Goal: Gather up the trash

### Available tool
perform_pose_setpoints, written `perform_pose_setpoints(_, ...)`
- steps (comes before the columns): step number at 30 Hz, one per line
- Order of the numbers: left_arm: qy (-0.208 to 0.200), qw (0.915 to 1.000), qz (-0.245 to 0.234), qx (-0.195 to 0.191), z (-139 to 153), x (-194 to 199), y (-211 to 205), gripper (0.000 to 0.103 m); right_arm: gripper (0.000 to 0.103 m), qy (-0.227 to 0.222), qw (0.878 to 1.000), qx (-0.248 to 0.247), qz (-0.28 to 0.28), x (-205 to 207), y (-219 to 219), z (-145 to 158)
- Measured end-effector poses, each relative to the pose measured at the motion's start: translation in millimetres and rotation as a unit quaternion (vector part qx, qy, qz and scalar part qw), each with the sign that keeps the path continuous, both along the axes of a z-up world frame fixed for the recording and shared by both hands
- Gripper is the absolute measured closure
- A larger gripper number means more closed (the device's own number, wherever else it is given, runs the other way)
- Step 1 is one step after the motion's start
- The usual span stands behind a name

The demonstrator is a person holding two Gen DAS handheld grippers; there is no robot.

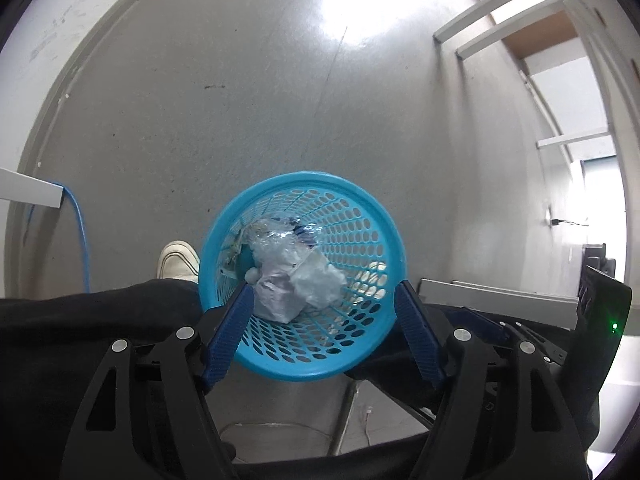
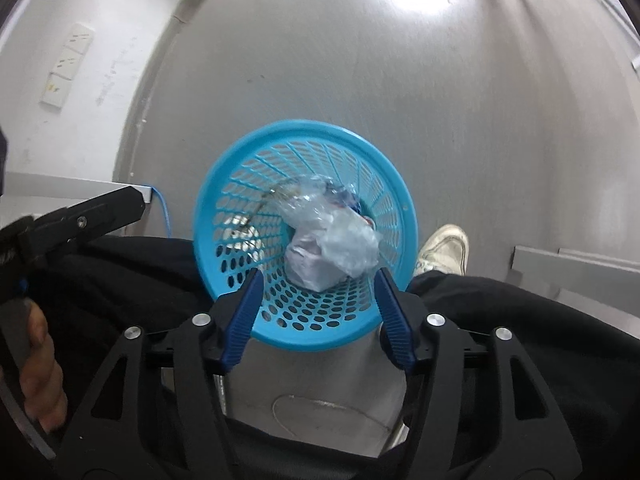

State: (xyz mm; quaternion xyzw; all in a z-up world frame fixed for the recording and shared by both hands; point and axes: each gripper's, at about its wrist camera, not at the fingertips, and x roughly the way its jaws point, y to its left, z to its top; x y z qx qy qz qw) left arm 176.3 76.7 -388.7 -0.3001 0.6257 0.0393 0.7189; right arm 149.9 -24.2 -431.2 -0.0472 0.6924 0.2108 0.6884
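A blue perforated plastic waste basket (image 1: 368, 216) stands on the grey floor between the person's legs. It holds crumpled white paper (image 1: 276, 296) and clear plastic wrap (image 1: 316, 280). My left gripper (image 1: 326, 292) is open and empty, hovering above the basket's near rim. In the right wrist view the same basket (image 2: 248, 152) holds the paper (image 2: 308, 268) and plastic (image 2: 344, 240). My right gripper (image 2: 318, 278) is open and empty, also above the basket's near side.
The person's black trousers (image 1: 100, 320) and white shoe (image 1: 178, 260) flank the basket. A blue cable (image 1: 80, 232) hangs at the left by a white desk edge (image 1: 32, 192). White shelving (image 1: 520, 40) stands at the right. The other gripper's body (image 2: 80, 216) shows at the left.
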Motion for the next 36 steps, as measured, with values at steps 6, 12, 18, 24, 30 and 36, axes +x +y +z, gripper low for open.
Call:
perform_pose_setpoints(6, -0.043, 0.9965, -0.052, 0.049, 33.5, -16.1, -15.7, 0.015, 0.025, -0.036, 0.999, 0.022, 0.02, -19.2, -7.0, 40.0)
perform_pose_setpoints(12, -0.078, 0.9927, -0.07, 0.06, 61.5, -41.0, -17.5, 0.006, 0.011, -0.062, 0.997, 0.051, 0.016, -35.0, -24.5, 74.9)
perform_pose_setpoints(18, -0.097, 0.99, -0.074, 0.071, 78.2, -57.2, -21.1, 0.006, 0.009, -0.08, 0.994, 0.068, 0.015, -44.3, -36.3, 95.6)
perform_pose_setpoints(24, -0.099, 0.9855, -0.082, 0.111, 77.0, -58.6, -28.5, 0.006, 0.009, -0.093, 0.993, 0.066, 0.023, -50.1, -35.2, 102.2)
perform_pose_setpoints(30, -0.099, 0.988, -0.079, 0.089, 74.8, -56.7, -22.8, 0.006, 0.009, -0.092, 0.993, 0.068, 0.03, -51.0, -31.4, 102.0)
perform_pose_setpoints(36, -0.093, 0.988, -0.088, 0.086, 72.3, -54.3, -25.5, 0.006, 0.009, -0.075, 0.994, 0.075, 0.026, -47.4, -32.5, 95.8)
